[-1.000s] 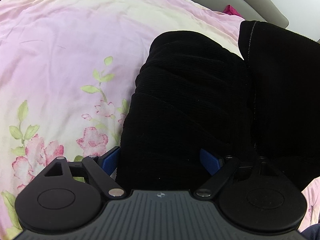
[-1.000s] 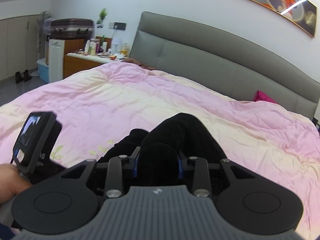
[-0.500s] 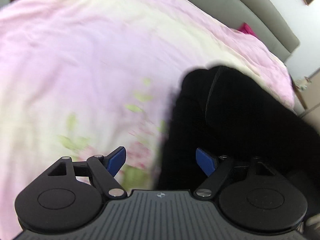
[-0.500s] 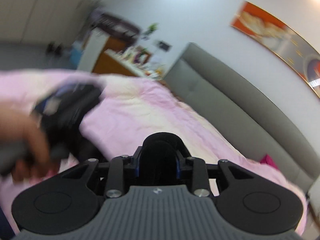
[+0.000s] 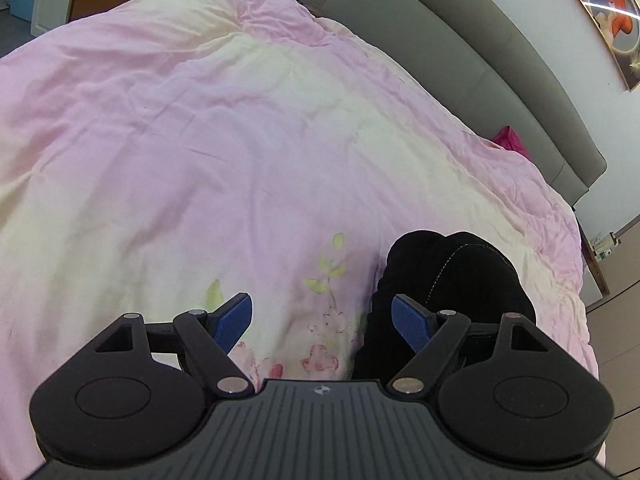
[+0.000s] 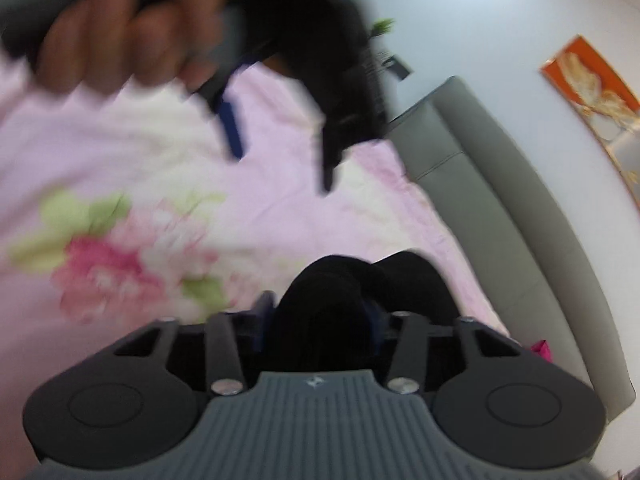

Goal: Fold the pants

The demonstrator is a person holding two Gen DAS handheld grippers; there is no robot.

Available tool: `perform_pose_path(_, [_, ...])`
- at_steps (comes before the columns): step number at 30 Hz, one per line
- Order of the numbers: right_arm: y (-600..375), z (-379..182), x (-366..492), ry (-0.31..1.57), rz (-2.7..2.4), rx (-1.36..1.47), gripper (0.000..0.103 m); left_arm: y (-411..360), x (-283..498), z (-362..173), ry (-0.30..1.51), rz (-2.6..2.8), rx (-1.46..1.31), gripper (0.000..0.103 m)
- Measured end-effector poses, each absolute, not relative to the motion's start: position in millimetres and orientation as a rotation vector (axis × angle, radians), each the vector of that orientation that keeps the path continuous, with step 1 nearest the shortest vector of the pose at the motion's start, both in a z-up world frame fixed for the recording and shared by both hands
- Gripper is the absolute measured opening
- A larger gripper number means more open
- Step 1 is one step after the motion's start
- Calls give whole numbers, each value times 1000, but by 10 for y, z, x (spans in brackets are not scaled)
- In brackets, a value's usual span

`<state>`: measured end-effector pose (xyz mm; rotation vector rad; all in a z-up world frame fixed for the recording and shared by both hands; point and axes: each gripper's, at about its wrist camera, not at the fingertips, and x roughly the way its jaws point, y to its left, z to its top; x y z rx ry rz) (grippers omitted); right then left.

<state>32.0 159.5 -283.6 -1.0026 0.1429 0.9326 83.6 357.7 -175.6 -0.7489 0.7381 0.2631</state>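
Both grippers are over the pink floral duvet [image 5: 240, 140]. Left gripper [image 5: 322, 320] is spread wide with nothing in it, black pants [image 5: 460, 280] bunched just beside its right finger. Right gripper [image 6: 320, 320] is clamped on the pants, blurry view though.

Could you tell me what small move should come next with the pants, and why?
Probably bring the left gripper right, onto the black pants, and close on a free edge. Its jaws stand open with only the pink quilt between them, while the right gripper is shut on a bunched wad of the fabric, so the pants hang from one grip and cannot be folded flat.
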Motion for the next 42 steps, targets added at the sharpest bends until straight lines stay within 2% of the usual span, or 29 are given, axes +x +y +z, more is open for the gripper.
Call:
perform_pose_path(1, [1575,-2924,254,119,956,-1030,81,3572,821,-1765,737,249,-759,93])
perform_pose_path(3, [1505,-2971,144,76,977,-1045,81,3566,835,-1783,728,224,-769,93])
perform_pose_path(5, [1387,-2845,123,89,993,-982,72,3521,833,-1750,710,194,-771,93])
perform_pose_path(7, [1239,-2589,133,119,995,-872,55,3472,841,-1721,691,150,-775,93])
perform_pose_path(11, [794,-2024,323,253,999,-551,50,3296,894,-1687,698,75,-733,93])
perform_pose_path(13, [595,-1878,565,346,948,-438,44,3161,919,-1657,706,28,-687,93])
perform_pose_path(14, [508,-1848,691,384,922,-383,44,3085,924,-1636,706,10,-656,93])
perform_pose_path(16, [335,-1842,1017,489,848,-267,35,2939,911,-1581,693,-3,-585,93])
perform_pose_path(20, [143,-1979,1629,800,779,-24,29,2787,886,-1551,687,-47,-534,93])
perform_pose_path(22, [95,-2028,1758,861,802,76,27,2717,876,-1566,697,-53,-504,93])
perform_pose_path(26, [262,-2164,1599,866,856,-47,25,2613,863,-1542,696,-23,-420,93])
perform_pose_path(30, [363,-2455,1013,759,868,-283,26,2538,865,-1533,687,-30,-404,93])
perform_pose_path(36, [325,-2683,476,693,893,-446,30,2336,1009,-1744,802,-15,-324,93])
perform_pose_path(39, [283,-2815,619,877,910,-351,26,2363,1101,-1855,818,33,-335,99])
perform_pose_path(42, [237,-2814,521,840,929,-381,27,2438,1092,-1844,825,48,-350,101])
